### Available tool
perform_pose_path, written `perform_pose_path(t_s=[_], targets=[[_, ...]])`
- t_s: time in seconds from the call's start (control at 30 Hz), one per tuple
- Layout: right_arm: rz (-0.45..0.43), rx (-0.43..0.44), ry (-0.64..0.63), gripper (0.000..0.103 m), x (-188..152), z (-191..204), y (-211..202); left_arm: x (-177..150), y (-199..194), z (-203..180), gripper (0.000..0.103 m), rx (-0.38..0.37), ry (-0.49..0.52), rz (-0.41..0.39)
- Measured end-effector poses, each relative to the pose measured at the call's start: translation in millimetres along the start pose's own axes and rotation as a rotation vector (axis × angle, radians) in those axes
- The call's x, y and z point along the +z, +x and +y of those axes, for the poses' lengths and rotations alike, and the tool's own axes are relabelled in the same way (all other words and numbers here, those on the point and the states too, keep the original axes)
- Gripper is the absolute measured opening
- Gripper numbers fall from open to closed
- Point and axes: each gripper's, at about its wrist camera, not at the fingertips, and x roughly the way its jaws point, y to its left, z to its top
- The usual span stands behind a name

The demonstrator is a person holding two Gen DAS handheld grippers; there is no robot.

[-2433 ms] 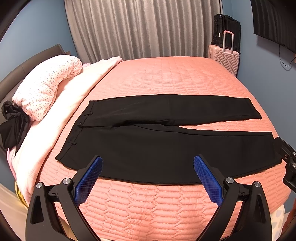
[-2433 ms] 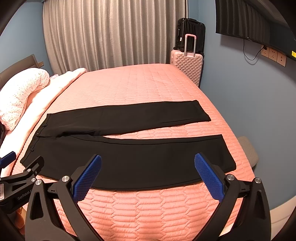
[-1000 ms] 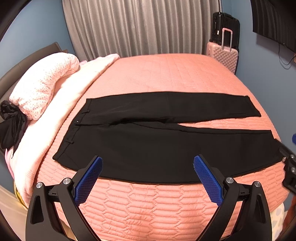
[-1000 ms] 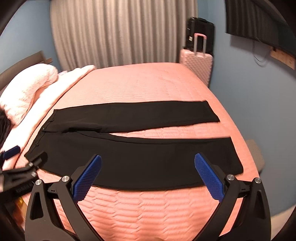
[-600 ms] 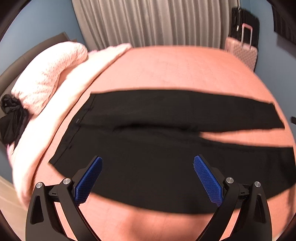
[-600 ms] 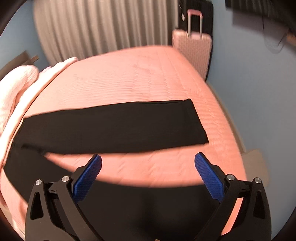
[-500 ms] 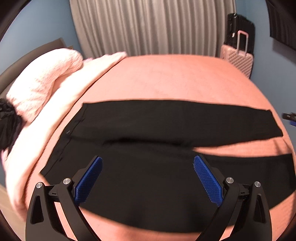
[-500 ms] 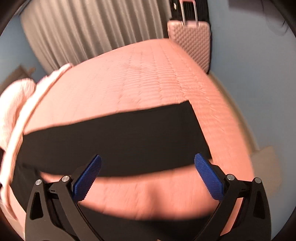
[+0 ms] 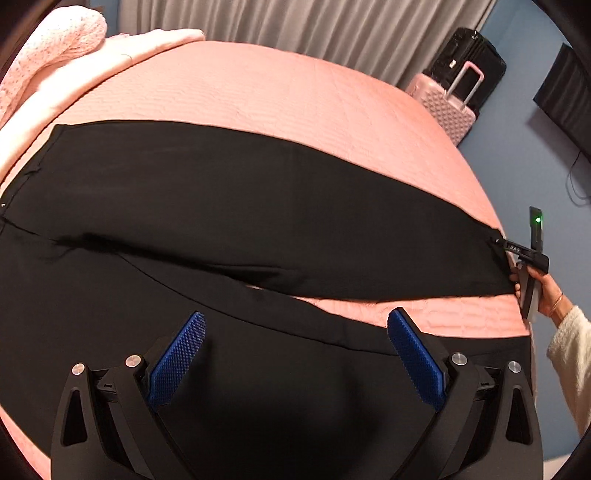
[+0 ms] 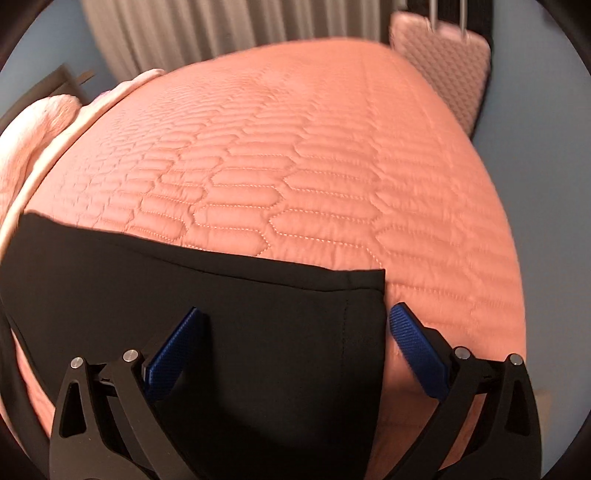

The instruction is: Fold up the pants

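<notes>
Black fabric pants (image 9: pixel 258 206) are laid flat on pink quilted bedspread (image 10: pixel 314 155), long axis left-right | right gripper (image 10: pixel 295 332) is held wide open, empty, straddling far-leg hem | left gripper (image 9: pixel 295 339) is spread wide, empty, above near leg.

My pants (image 9: pixel 258 206) are plain black, no pattern, with a faint stitched seam near the hem. They lie on a salmon-pink bedspread (image 10: pixel 295 166) quilted in long hexagon shapes. My left gripper (image 9: pixel 295 345) and right gripper (image 10: pixel 295 338) are black with blue knurled pads (image 9: pixel 181 354). The blanket (image 9: pixel 122 55) is pale pink, the pillow (image 9: pixel 55 40) pink with tiny specks. The curtain (image 9: pixel 295 18) is grey, one suitcase (image 9: pixel 447 110) pink with a diamond texture, the wall (image 9: pixel 535 177) blue.
</notes>
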Motion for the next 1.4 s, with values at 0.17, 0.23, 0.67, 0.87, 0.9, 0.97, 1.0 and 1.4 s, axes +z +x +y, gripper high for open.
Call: perform_pose_path(t_s=[0.17,0.23,0.67,0.87,0.9,0.97,1.0,1.4], targets=[[0.054,-0.035,-0.002,0.098,7,4,2,-3,0,10,0.098,-0.081,0.029,-0.015],[0.05,-0.051,0.006,0.094,7,4,1,7,-2,24,0.098,-0.092,0.046,0.024],[0.022,-0.12,0.076,0.068,5,-3,-6,243,0,324,0.084,0.389,-0.161,-0.097],[-0.011,-0.162,0.076,0.074,4,3,-3,264,72,375,0.085,0.471,-0.118,0.098],[-0.009,-0.166,0.078,0.076,5,3,-2,262,79,375,0.085,0.467,-0.098,0.104],[-0.008,-0.169,0.08,0.076,6,3,-2,259,85,375,0.083,0.456,-0.099,0.09],[-0.007,-0.171,0.086,0.076,6,3,-2,258,83,376,0.076,0.435,-0.118,0.073],[-0.066,-0.104,0.066,0.007,12,33,-62,225,-29,340,0.015,0.266,-0.094,-0.072]])
